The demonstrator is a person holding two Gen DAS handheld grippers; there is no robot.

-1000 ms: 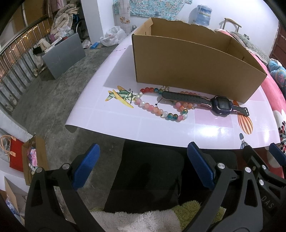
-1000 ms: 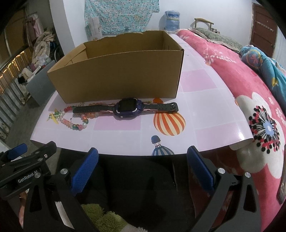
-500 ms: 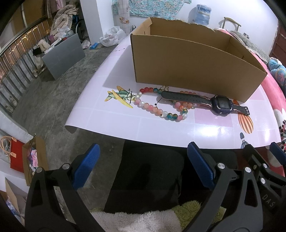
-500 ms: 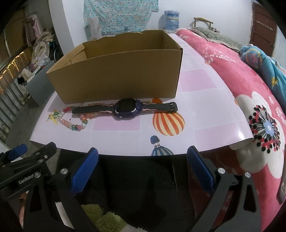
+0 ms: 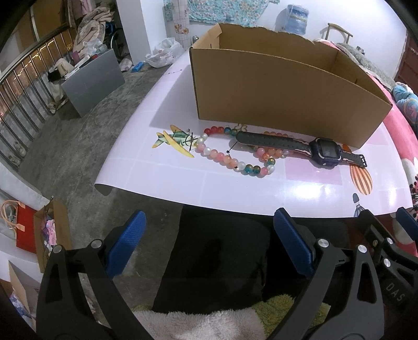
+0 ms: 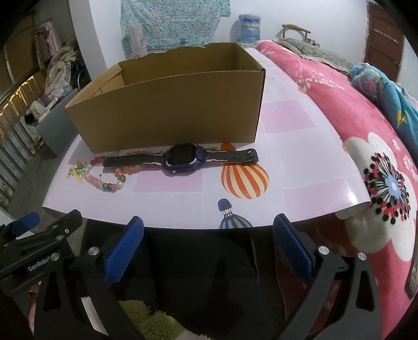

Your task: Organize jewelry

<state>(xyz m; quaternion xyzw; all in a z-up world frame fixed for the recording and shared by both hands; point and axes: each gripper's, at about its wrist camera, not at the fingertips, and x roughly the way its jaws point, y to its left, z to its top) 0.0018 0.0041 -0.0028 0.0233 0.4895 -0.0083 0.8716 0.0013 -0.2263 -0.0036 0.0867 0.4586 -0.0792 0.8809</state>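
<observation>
Overhead nothing moves; the room around is a cluttered one, with a grey concrete floor [image 5: 78, 146], a railing [image 5: 23, 89] along the left side, white walls, a patterned cloth [image 6: 175, 23] hung on the far wall and one blue water jug [image 6: 249, 26] beside it. On the right lies a pink flowered blanket [image 6: 365, 146].

Between floor and blanket spreads one pale pink sheet [image 6: 300, 162] printed with squares, balloons and a small plane; its front corners curl up slightly.

On that sheet stands one open cardboard box [image 5: 282, 94], long side toward the cameras, its inside mostly hidden by the near wall; the part that shows looks bare.

Just in front of the box lie two pieces of jewelry. One is a dark watch [image 6: 183, 158] with a purple case, strap laid out flat and parallel to the box wall. The other is a bead bracelet [image 5: 235, 157] of pink, white, red and blue-green beads, looped to the left of the watch case, with the left end of the strap lying across it.

Two grippers hang below the near edge of the sheet, well short of the jewelry. The left gripper [image 5: 209, 243] has its blue pads [image 5: 126, 245] spread wide and grasps nothing. The right gripper [image 6: 209, 243] is likewise released, its pads [image 6: 292, 245] apart and bare.
</observation>
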